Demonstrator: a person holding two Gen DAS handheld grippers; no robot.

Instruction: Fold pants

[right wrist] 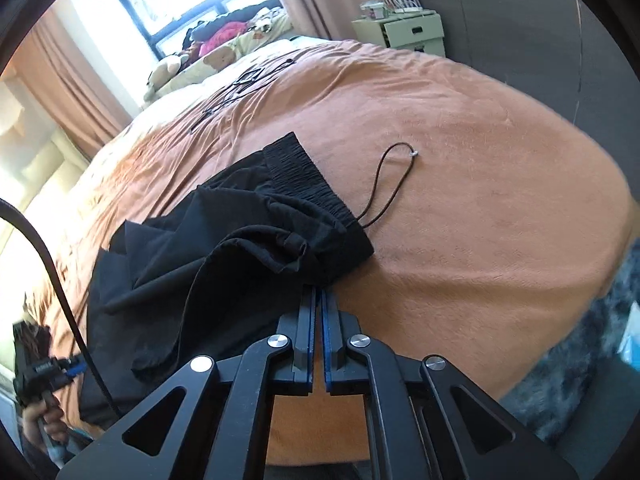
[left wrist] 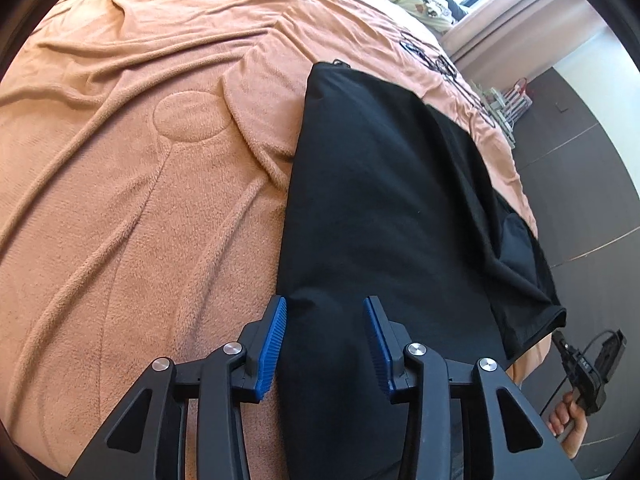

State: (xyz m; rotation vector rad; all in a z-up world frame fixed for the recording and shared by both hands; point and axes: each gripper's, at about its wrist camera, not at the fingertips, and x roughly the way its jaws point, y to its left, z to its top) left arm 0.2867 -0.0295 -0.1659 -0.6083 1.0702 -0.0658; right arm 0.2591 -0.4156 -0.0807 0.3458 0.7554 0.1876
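The black pants (left wrist: 384, 208) lie lengthwise on the orange blanket (left wrist: 120, 200). My left gripper (left wrist: 326, 308) is open, its blue pads either side of the near leg end, just above the cloth. In the right wrist view the pants (right wrist: 224, 248) are bunched at the waistband (right wrist: 296, 168), with a dark drawstring (right wrist: 388, 184) looping onto the blanket (right wrist: 480, 200). My right gripper (right wrist: 319, 292) is shut on the waist edge of the pants. The right gripper also shows in the left wrist view (left wrist: 592, 364), low at the right, and the left gripper in the right wrist view (right wrist: 76, 370).
Pillows and soft toys (right wrist: 192, 64) lie at the head of the bed under a window. A pale bedside cabinet (right wrist: 404, 30) stands past the bed. Black cables (right wrist: 244, 80) lie on the blanket. Dark floor (left wrist: 580, 184) runs along the bed's edge.
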